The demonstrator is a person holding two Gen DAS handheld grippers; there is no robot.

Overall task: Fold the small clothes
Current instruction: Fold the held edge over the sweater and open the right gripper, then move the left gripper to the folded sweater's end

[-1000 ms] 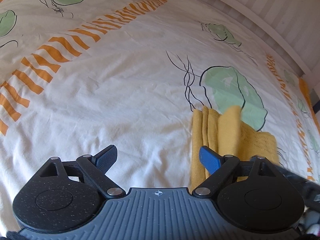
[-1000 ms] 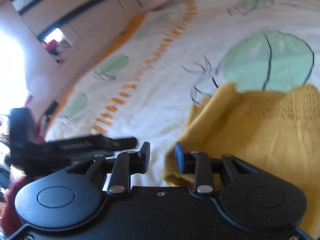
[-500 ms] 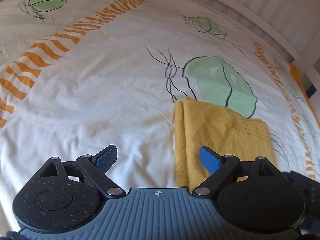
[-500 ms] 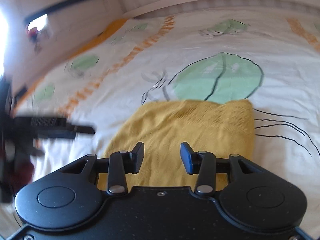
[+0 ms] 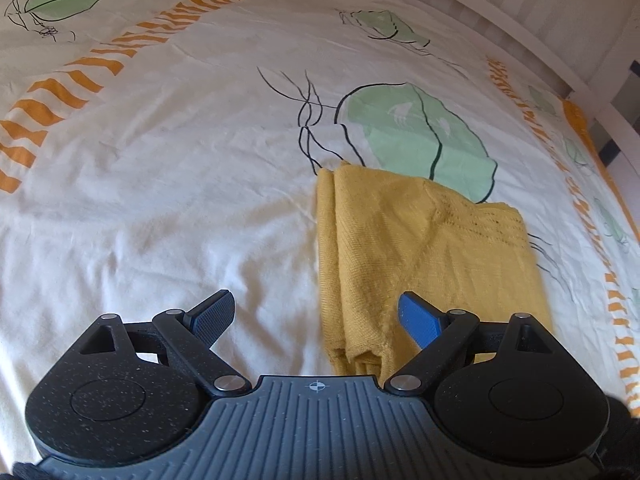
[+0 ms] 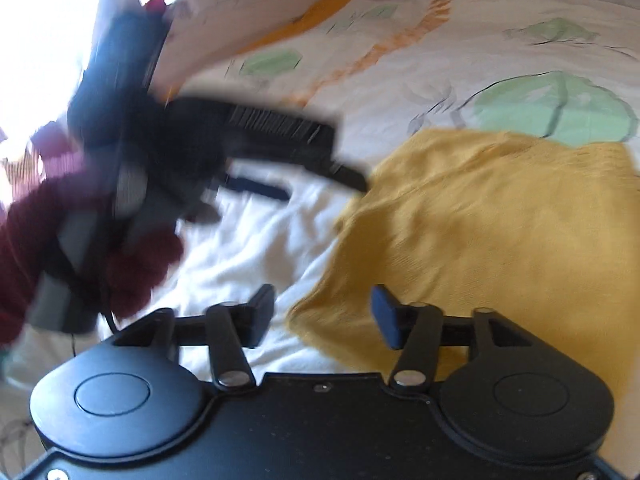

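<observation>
A folded yellow knit garment (image 5: 420, 248) lies flat on the bed sheet, a neat rectangle with its layered folded edge on the left. My left gripper (image 5: 316, 314) is open and empty, just above the garment's near left corner. The garment also shows in the right wrist view (image 6: 500, 232). My right gripper (image 6: 322, 314) is open and empty over the garment's near corner. The left gripper (image 6: 320, 160) appears there blurred, held by a hand in a dark red sleeve (image 6: 60, 240).
The bed sheet (image 5: 160, 200) is white with green leaf prints (image 5: 416, 136) and orange striped bands (image 5: 120, 48). A white slatted bed frame (image 5: 520, 12) runs along the far edge. Bright window light fills the right wrist view's top left.
The garment's last flap has been laid down and it now rests flat and folded. My right gripper opened wider and swung left; the left gripper drew back slightly.
</observation>
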